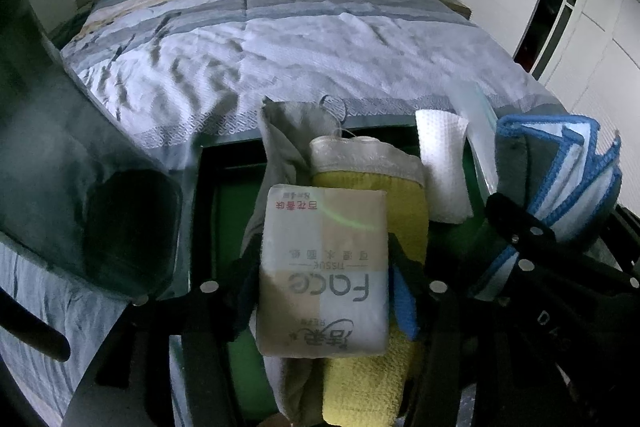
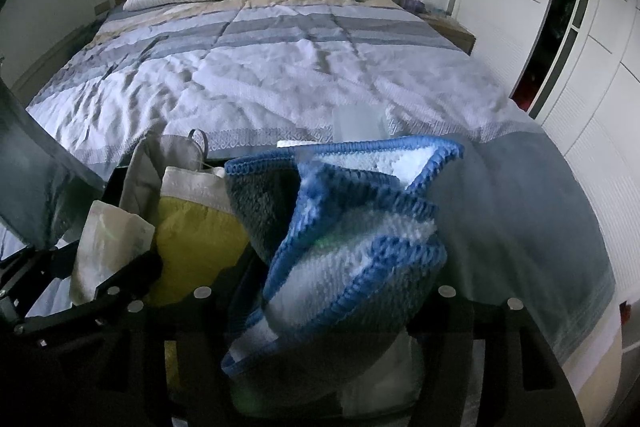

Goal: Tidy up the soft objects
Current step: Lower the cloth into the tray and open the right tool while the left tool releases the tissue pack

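Two tools, soft stuff over a green bin at the foot of the bed

Left wrist: left tool (image 1: 320, 291) has the tissue pack (image 1: 324, 267) between its fingers, can't tell if it's pinching; light, squishy, grab the sides. Right wrist: right tool (image 2: 320, 291) around the blue-edged cloth (image 2: 352, 239), grip unclear; floppy, take the bunched middle.

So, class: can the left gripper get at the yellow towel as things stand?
Probably not directly: the tissue pack sits between the left gripper's fingers, covering much of the yellow towel behind it.
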The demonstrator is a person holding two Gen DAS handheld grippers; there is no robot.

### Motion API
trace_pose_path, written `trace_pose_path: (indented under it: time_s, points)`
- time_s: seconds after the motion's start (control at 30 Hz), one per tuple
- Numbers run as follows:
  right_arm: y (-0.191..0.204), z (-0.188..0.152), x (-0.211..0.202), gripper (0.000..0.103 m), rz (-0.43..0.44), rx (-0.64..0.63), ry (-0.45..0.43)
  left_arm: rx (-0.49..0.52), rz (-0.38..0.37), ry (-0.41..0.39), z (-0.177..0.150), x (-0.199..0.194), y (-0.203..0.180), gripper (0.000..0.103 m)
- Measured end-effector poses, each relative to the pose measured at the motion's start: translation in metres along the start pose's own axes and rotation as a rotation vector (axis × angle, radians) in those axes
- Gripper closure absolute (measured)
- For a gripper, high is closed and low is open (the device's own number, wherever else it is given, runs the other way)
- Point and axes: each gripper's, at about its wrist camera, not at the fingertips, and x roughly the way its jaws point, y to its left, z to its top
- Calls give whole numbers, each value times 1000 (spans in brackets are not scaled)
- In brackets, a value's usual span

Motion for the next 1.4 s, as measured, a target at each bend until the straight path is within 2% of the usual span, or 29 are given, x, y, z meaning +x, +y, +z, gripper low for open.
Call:
trace_pose_path:
  time_s: [0.07,0.43,0.57,0.7,0.83,1.4]
  points:
    - [-1,1,-1,41,4,4,-4,0,7,-13,1,-3,2,44]
    - [-4,1,-5,37,7,24,-15,-9,7,-24,2,-6,4,41]
    - [-6,2,-7,34,8,40,-24,-16,12,-35,3,-9,6,35]
    - [-7,2,-12,30,3,51,-37,-14,19,-48,5,-12,5,34]
    - [-8,2,-17,25,3,60,-55,0,65,-71,5,-17,5,34]
    - [-6,3,-42,20,7,69,-96,-24,44,-82,7,-30,10,33]
